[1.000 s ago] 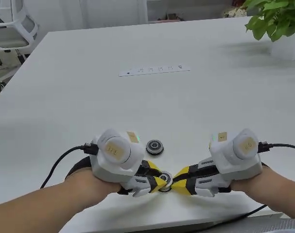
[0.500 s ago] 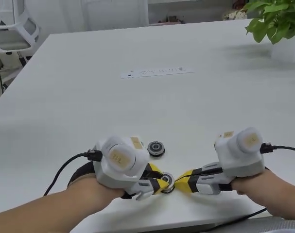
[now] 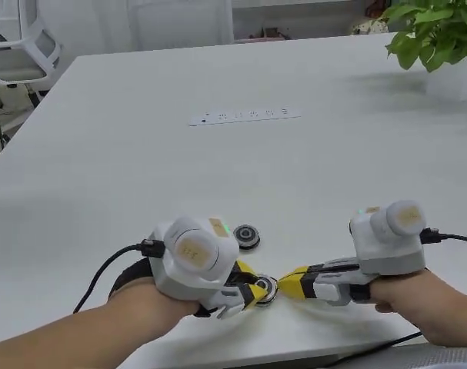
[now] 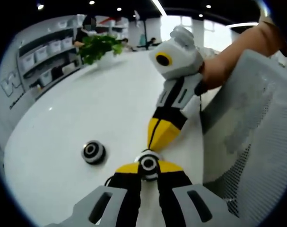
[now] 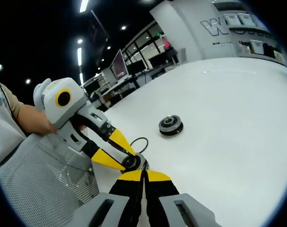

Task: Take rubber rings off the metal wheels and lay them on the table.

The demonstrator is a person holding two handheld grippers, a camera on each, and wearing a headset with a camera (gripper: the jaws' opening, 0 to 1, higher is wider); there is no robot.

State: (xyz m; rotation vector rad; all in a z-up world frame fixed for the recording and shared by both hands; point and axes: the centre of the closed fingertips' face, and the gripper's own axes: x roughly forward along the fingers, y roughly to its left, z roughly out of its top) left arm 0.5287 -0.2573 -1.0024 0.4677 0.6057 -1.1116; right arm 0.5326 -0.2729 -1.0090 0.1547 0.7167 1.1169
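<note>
Near table edge: left gripper (image 3: 255, 290) clamped on small metal wheel with black rubber ring (image 3: 265, 287), steadying it. Right gripper (image 3: 284, 284) jaws pressed together at wheel's rim, probably to peel ring; actual hold unclear. Beyond: second black-ringed wheel (image 3: 246, 235) waiting on white table (image 3: 218, 169).

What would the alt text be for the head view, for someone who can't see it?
Two hand-held grippers meet tip to tip at the near edge of a white table: the left gripper clamps a small metal wheel, and the right gripper has its closed tips against it. A second wheel lies just beyond them.
</note>
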